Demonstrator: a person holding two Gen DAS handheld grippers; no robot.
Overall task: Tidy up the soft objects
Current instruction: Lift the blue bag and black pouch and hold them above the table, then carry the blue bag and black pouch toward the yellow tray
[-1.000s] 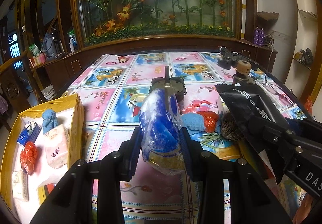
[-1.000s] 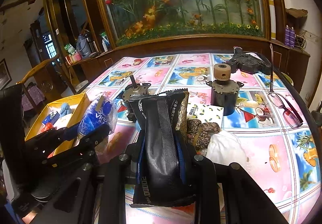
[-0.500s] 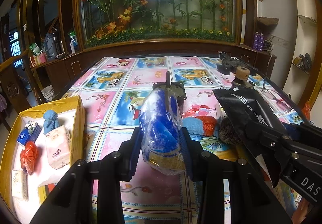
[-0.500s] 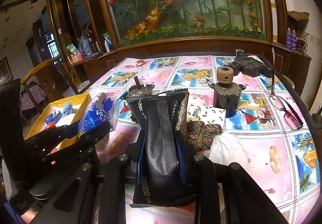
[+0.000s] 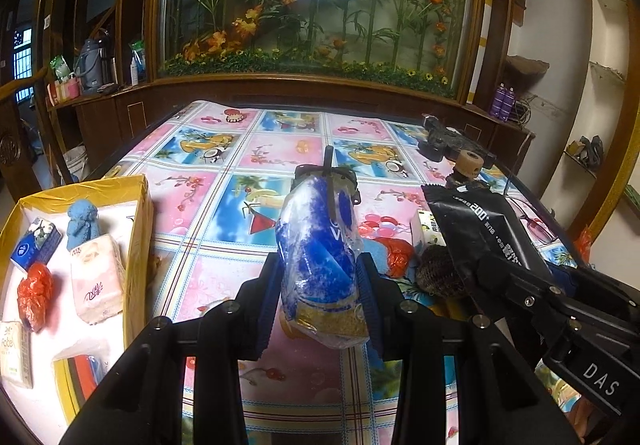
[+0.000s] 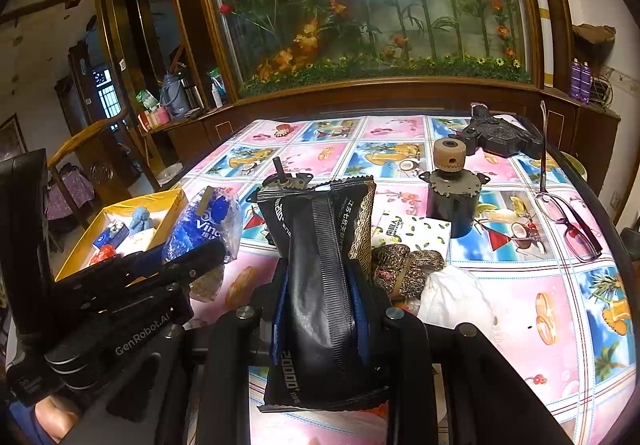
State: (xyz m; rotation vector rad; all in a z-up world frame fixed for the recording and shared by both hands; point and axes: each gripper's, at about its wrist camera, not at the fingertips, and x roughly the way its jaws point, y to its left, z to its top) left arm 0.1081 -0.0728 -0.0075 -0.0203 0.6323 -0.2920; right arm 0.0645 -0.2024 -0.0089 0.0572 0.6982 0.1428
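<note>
My left gripper [image 5: 320, 277] is shut on a blue and white tissue pack [image 5: 320, 257] and holds it above the table. My right gripper [image 6: 320, 285] is shut on a black snack packet [image 6: 320, 273], also held above the table; the packet shows in the left wrist view [image 5: 476, 233]. A yellow box [image 5: 140, 221] at the left holds a pink tissue pack [image 5: 98, 277], a blue plush [image 5: 82, 219], a red bag [image 5: 34, 295] and other small packs. A brown knitted piece [image 6: 404, 265], a white cloth [image 6: 456, 293] and a patterned tissue pack [image 6: 416, 231] lie on the table.
Two small motors [image 6: 452, 189] [image 5: 326, 173], a black gadget [image 6: 500, 135] and glasses [image 6: 568, 221] sit on the patterned tablecloth [image 6: 520, 305]. A blue cloth [image 5: 378, 251] and a red bag [image 5: 398, 255] lie by the knitted piece. A wooden cabinet with a flower display stands behind.
Both grippers have risen and tilted slightly with their packs held. Nothing was let go or taken.
</note>
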